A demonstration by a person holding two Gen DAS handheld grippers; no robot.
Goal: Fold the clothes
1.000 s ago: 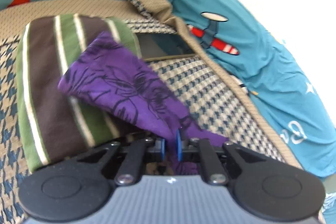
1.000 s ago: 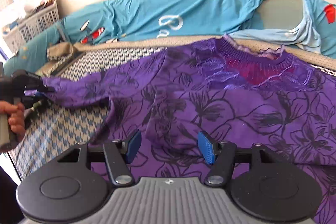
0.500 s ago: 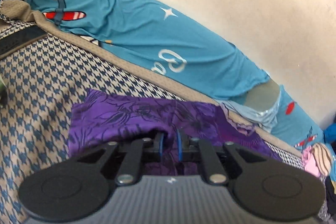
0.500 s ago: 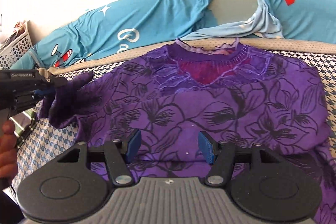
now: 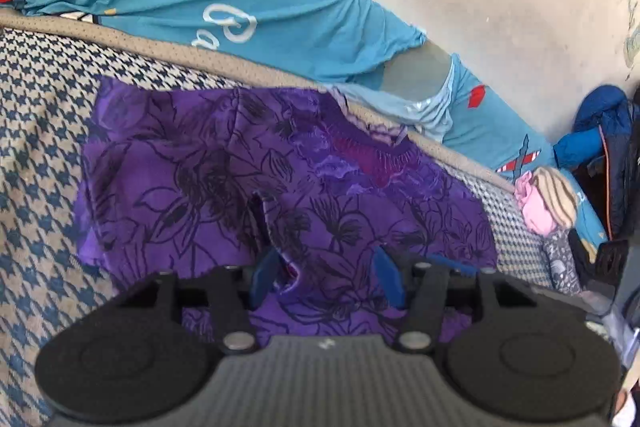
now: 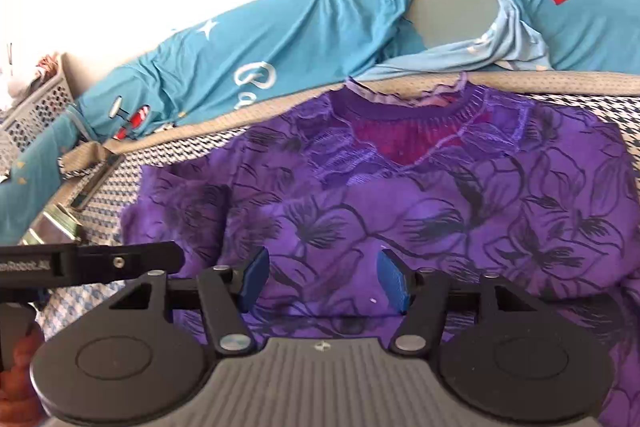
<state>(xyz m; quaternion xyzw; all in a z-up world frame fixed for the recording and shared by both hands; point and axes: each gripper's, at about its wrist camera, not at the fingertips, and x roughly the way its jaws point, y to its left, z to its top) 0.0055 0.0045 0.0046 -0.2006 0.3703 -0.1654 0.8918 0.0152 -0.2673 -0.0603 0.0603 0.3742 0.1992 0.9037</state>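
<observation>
A purple top with a black flower print [image 5: 248, 179] [image 6: 420, 211] lies flat on the houndstooth-patterned surface [image 5: 36, 131], neck toward the wall. Its left sleeve is folded in over the body, the cuff end [image 5: 264, 211] lying loose just ahead of my left gripper [image 5: 326, 277]. That gripper is open, blue pads apart, with only cloth beneath. My right gripper [image 6: 326, 277] hovers open over the lower front of the top, holding nothing. In the right wrist view the left tool's black body [image 6: 92, 261] sits at the left edge, with a hand [image 6: 20, 359] on it.
A teal cartoon-print sheet [image 6: 280, 35] runs along the wall behind a tan border strip [image 5: 224, 63]. A white laundry basket [image 6: 36, 107] stands far left. Pink and striped clothes [image 5: 548, 203] and a blue bag [image 5: 604, 131] sit at the right. A dark flat object [image 6: 96, 183] lies near the left edge.
My left gripper carried the sleeve inward over the body, then opened and let it go. The right gripper stayed open over the top.
</observation>
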